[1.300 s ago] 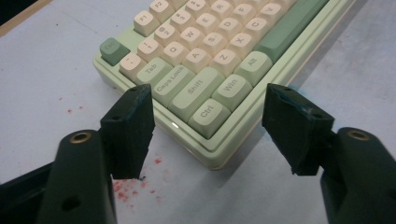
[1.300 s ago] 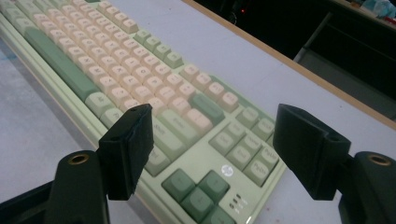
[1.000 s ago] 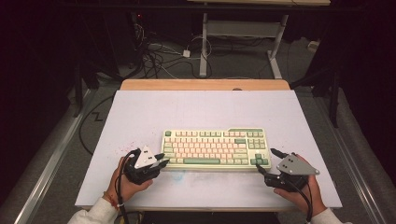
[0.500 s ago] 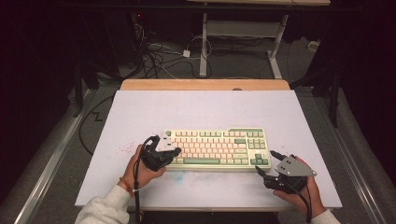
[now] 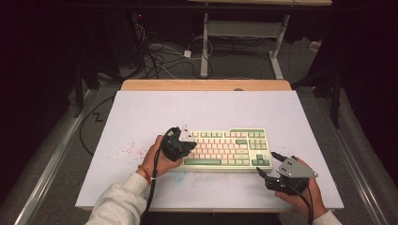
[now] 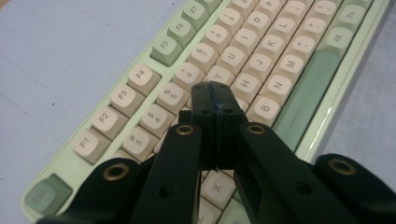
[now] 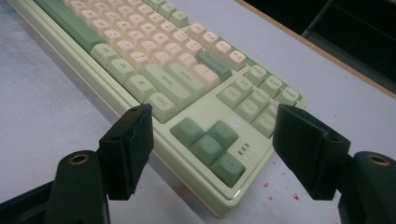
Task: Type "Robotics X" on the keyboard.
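I have the mechanical keyboard (image 5: 224,149) lying flat on the pale table cover (image 5: 141,112), near the front edge and square to me, which puts every key within reach of both tools. My left gripper (image 6: 215,100) hangs over the left half of the board with its jaws pressed together and nothing between them; its jaws have just been closing, and I read that as making one narrow, blunt tip, since two spread jaws would strike several keycaps at once. In the left gripper view that tip sits above the letter rows, close to the G and H keys (image 6: 243,84), though I cannot tell whether it touches a cap. My right gripper (image 7: 212,140) waits at the board's near right corner with its jaws wide apart and empty, straddling the corner by the green arrow keys (image 7: 208,142) without pressing on the case. I judge that placement as a guard: from there it can pinch the corner and stop the light board from sliding when the left tip pushes down.
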Demonstrator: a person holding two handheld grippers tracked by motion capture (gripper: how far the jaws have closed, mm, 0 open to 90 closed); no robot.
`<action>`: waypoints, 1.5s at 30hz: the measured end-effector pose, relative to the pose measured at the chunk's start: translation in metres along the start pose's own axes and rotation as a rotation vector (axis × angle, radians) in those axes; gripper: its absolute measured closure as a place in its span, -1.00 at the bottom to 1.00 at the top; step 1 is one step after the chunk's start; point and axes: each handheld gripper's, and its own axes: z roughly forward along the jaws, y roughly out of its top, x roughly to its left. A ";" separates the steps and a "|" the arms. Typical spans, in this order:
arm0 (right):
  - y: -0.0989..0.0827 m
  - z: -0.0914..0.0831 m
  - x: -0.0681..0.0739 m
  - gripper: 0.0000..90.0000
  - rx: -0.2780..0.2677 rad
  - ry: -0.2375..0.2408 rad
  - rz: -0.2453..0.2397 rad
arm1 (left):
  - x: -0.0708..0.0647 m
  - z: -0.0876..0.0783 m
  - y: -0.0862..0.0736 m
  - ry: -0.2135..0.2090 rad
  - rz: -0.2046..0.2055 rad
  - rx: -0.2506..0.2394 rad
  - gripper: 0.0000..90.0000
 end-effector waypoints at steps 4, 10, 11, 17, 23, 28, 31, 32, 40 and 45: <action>0.000 0.001 0.001 -0.34 0.004 0.007 -0.009 | -0.001 0.011 0.007 0.011 0.022 0.030 0.94; 0.000 0.003 0.003 -0.33 0.014 0.015 -0.019 | 0.000 0.019 0.013 0.015 0.029 0.039 0.94; 0.000 0.003 0.003 -0.33 0.015 0.016 -0.018 | 0.000 0.020 0.013 0.017 0.029 0.041 0.94; 0.000 0.002 0.003 -0.33 0.008 0.020 -0.026 | 0.002 0.025 0.013 0.022 0.024 0.054 0.94; 0.000 0.004 0.004 -0.33 0.024 0.023 -0.030 | 0.003 0.028 0.013 0.008 0.026 0.068 0.94; 0.000 0.004 0.005 -0.33 0.025 0.024 -0.040 | 0.002 0.022 0.014 0.025 0.037 0.043 0.90; -0.001 0.004 0.004 -0.33 0.027 0.023 -0.034 | 0.002 0.015 0.013 0.034 0.035 0.015 0.89; -0.001 0.004 0.004 -0.33 0.030 0.026 -0.033 | 0.002 0.013 0.013 0.039 0.036 0.008 0.87; -0.001 0.004 0.003 -0.33 0.030 0.032 -0.028 | 0.005 -0.001 0.009 0.049 0.032 -0.042 0.76; -0.001 0.004 0.003 -0.33 0.033 0.032 -0.030 | 0.004 -0.008 0.005 0.062 0.033 -0.071 0.57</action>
